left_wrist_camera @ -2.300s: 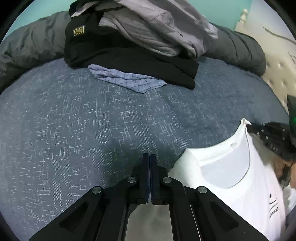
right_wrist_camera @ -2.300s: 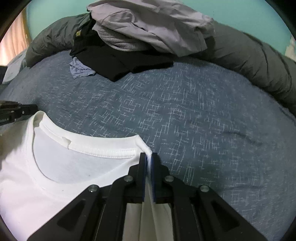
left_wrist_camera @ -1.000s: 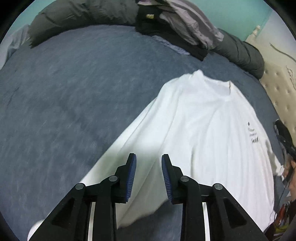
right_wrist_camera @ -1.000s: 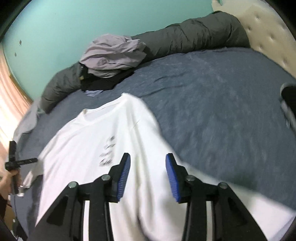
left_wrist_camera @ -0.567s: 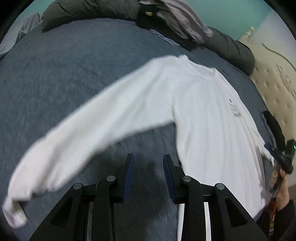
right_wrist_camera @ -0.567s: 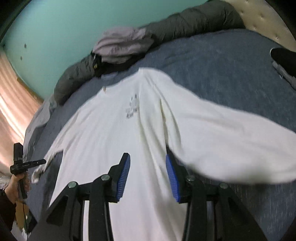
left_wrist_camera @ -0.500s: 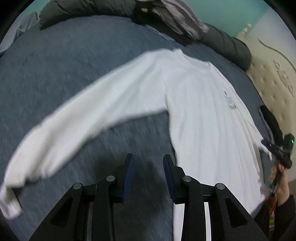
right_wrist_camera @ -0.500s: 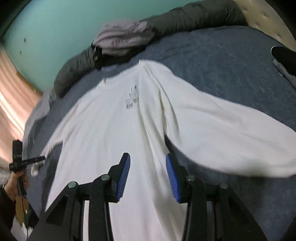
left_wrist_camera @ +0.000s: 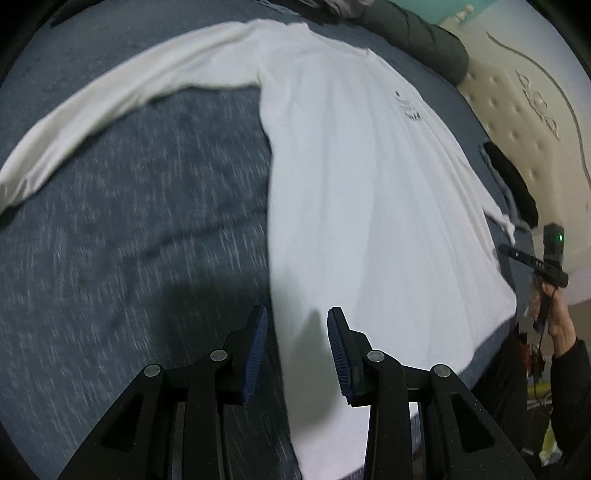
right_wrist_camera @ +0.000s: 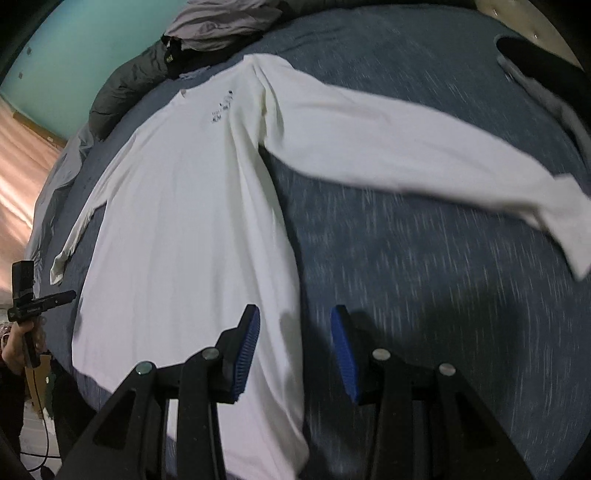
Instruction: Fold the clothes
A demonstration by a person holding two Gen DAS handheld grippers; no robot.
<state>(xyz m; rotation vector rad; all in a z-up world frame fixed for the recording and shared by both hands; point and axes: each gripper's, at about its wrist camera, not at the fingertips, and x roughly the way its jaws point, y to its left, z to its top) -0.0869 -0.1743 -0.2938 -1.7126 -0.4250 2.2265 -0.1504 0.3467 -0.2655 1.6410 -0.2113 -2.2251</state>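
I have the white long-sleeved shirt (left_wrist_camera: 351, 177) lying flat, front up, on the blue-grey bed cover (left_wrist_camera: 129, 229), its hem at the near edge of the bed and its collar toward the far edge, where a pile of clothes (right_wrist_camera: 221, 22) sits against a rolled grey duvet (right_wrist_camera: 122, 81). My left gripper (left_wrist_camera: 294, 350) hangs over the hem's left corner with its jaws apart and nothing between them; the shirt's side edge runs up between the blue pads (left_wrist_camera: 255, 350). My right gripper (right_wrist_camera: 293, 350) hovers over the hem's right corner, jaws also wide and empty. Both sleeves are spread outward across the cover. A small dark print (right_wrist_camera: 221, 107) marks the chest, though motion blur keeps me from reading it. A dark garment (left_wrist_camera: 513, 184) lies near the padded headboard (left_wrist_camera: 517, 110).
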